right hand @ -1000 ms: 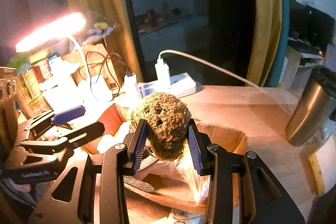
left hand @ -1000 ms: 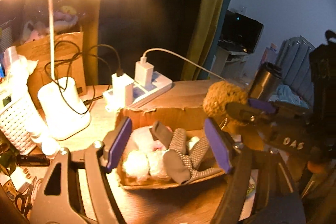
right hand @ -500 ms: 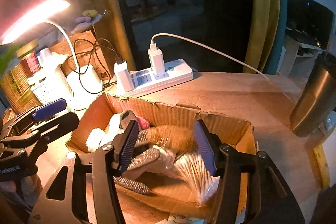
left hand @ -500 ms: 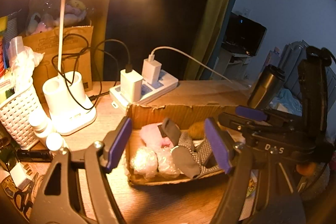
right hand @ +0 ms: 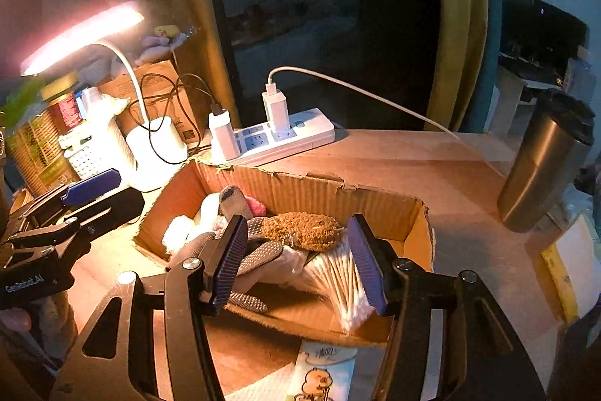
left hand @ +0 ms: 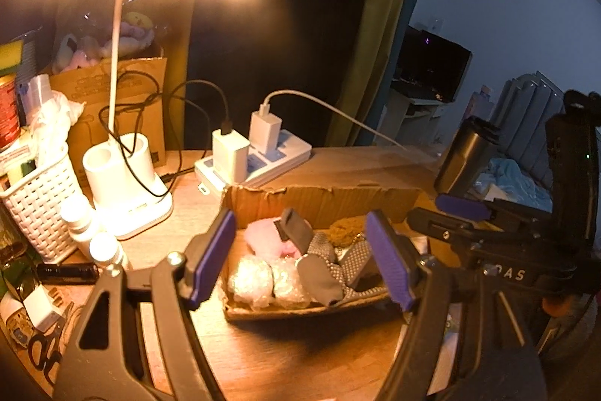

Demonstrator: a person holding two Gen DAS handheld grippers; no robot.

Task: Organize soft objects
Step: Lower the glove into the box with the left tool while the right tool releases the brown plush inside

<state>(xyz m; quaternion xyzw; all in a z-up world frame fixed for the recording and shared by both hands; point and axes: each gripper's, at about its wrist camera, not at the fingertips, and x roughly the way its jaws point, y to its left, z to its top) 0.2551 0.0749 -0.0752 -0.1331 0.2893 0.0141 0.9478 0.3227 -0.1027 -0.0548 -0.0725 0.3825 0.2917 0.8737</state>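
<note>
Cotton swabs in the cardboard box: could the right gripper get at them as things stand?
Probably yes. The right gripper hangs open and empty just above the cotton swabs, which lie uncovered at the near corner of the cardboard box; its jaws have just been opening.

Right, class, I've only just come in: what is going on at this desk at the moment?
A person with a gripper in each hand is sorting soft things into a cardboard box. The right gripper has just been opening, and nothing is between its jaws; the brown fuzzy toy lies in the box beside gloves and cotton swabs. The left gripper hangs open and empty in front of the box.
</note>
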